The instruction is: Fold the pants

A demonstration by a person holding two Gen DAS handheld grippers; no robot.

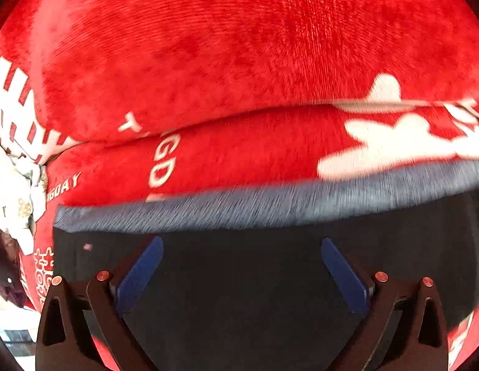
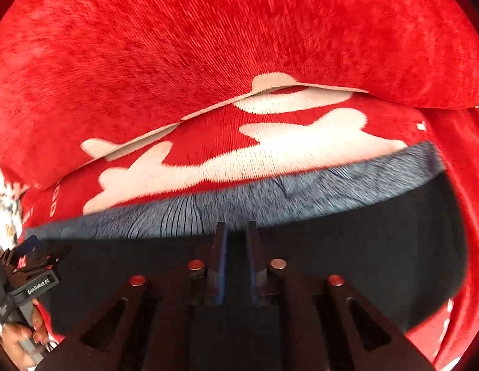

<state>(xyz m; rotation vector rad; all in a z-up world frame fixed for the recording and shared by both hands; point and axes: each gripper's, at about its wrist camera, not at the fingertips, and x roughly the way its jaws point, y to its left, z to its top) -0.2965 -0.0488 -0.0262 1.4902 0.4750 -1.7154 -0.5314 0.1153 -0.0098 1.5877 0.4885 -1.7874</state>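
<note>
Black pants (image 1: 239, 278) with a grey ribbed waistband (image 1: 270, 207) lie flat on a red blanket (image 1: 239, 46). My left gripper (image 1: 242, 242) points down over the black cloth just short of the waistband, its blue pads (image 1: 140, 275) wide open with nothing between them. In the right wrist view the same pants (image 2: 363, 247) and waistband (image 2: 332, 185) fill the lower half. My right gripper (image 2: 236, 227) hangs over them with its tips at the waistband's edge. Its jaws stand almost together, a narrow dark gap between them and no cloth visibly pinched.
The red blanket (image 2: 177, 46) has white prints and lettering, and a fold in it (image 2: 208, 108) runs just beyond the waistband. White patterned cloth (image 1: 14, 185) shows at the far left. A person's hand (image 2: 20, 337) holds the left gripper's handle at the right wrist view's left edge.
</note>
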